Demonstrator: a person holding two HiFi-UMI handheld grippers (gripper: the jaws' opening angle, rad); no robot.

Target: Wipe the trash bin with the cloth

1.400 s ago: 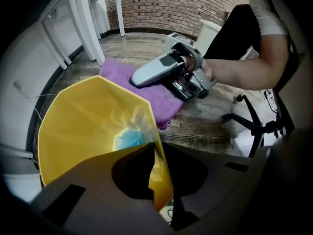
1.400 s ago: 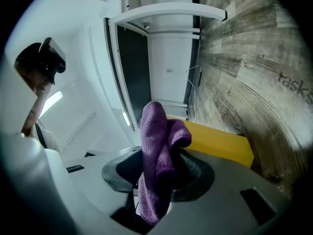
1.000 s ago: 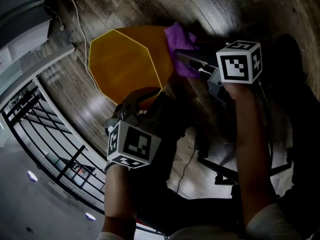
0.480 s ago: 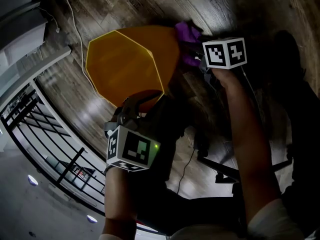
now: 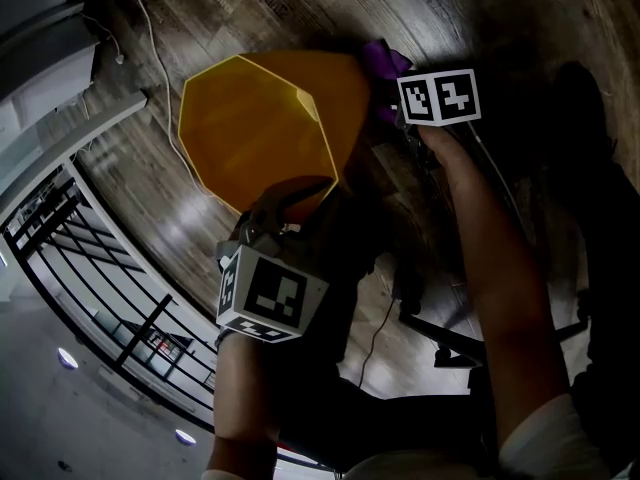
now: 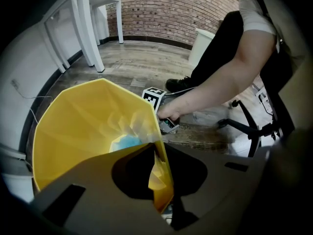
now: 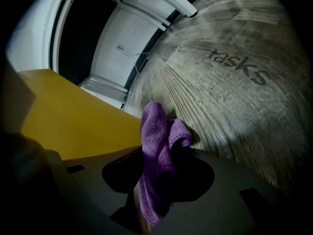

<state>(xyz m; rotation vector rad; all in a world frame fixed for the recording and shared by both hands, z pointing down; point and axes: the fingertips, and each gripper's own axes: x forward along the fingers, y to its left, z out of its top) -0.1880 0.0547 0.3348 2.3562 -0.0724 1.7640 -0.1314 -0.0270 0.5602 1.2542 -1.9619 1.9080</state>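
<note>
A yellow octagonal trash bin [image 5: 260,128] stands on the wooden floor; its inside [image 6: 93,131] shows something pale blue at the bottom. My left gripper [image 5: 290,193] is shut on the bin's near rim [image 6: 159,180], the thin wall pinched between its jaws. The purple cloth [image 5: 383,63] is bunched in my right gripper [image 5: 395,98], which is shut on it at the bin's right outer wall. In the right gripper view the cloth [image 7: 156,160] hangs from the jaws beside the yellow wall [image 7: 73,121].
A white cable [image 5: 150,28] runs over the floor behind the bin. A black railing [image 5: 90,268] lies at the left. An office chair base [image 5: 450,338] stands near my feet. White table legs [image 6: 90,28] and a brick wall [image 6: 171,9] are further off.
My right gripper has come down along the bin's right side with the cloth, and less of the cloth shows from above. The left gripper has kept its hold on the rim.
</note>
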